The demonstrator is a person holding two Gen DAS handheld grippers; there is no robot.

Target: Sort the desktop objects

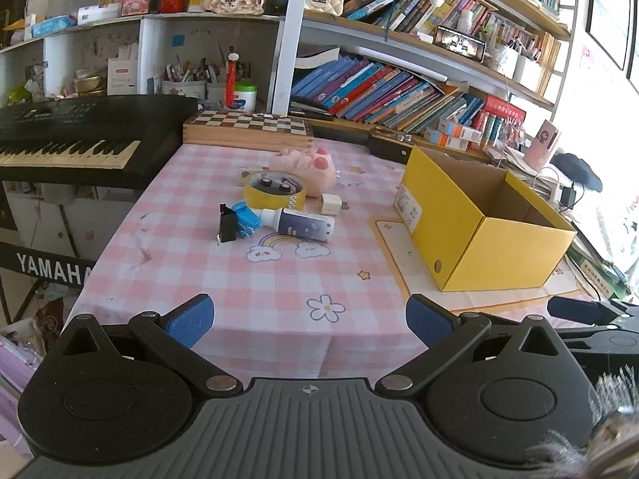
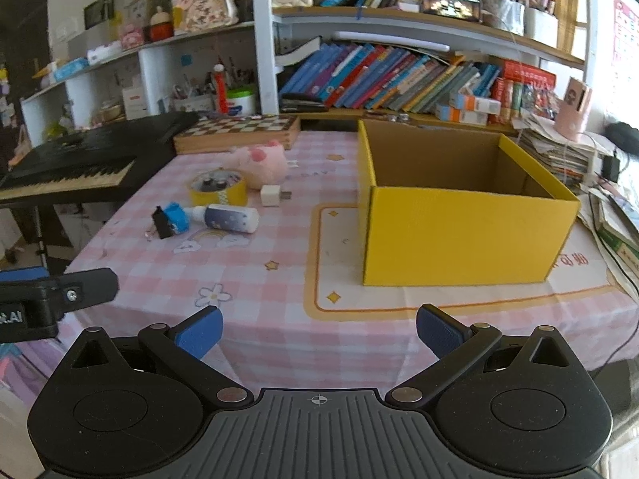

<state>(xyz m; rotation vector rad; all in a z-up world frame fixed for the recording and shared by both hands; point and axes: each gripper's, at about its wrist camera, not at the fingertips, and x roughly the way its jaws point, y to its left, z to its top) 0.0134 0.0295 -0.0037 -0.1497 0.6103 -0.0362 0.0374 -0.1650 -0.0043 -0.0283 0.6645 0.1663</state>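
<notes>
On the pink checked tablecloth (image 1: 279, 287) lies a cluster of small objects: a pink plush toy (image 1: 307, 167), a yellow tape roll (image 1: 274, 191) with small round things inside, a white charger plug (image 1: 330, 204), a white and purple bottle (image 1: 297, 223) on its side, and a blue and black clip (image 1: 235, 223). An open yellow cardboard box (image 1: 479, 215) stands to their right, and its visible inside is bare. My left gripper (image 1: 309, 321) hovers open at the table's near edge. My right gripper (image 2: 319, 329) is open too, in front of the yellow box (image 2: 459, 235). Neither holds anything.
A black keyboard (image 1: 72, 139) borders the table on the left. A wooden chessboard box (image 1: 247, 127) lies at the back. Bookshelves (image 1: 399, 92) rise behind. Stacked papers and cables (image 2: 567, 155) crowd the right side. The left gripper's finger (image 2: 60, 295) shows in the right wrist view.
</notes>
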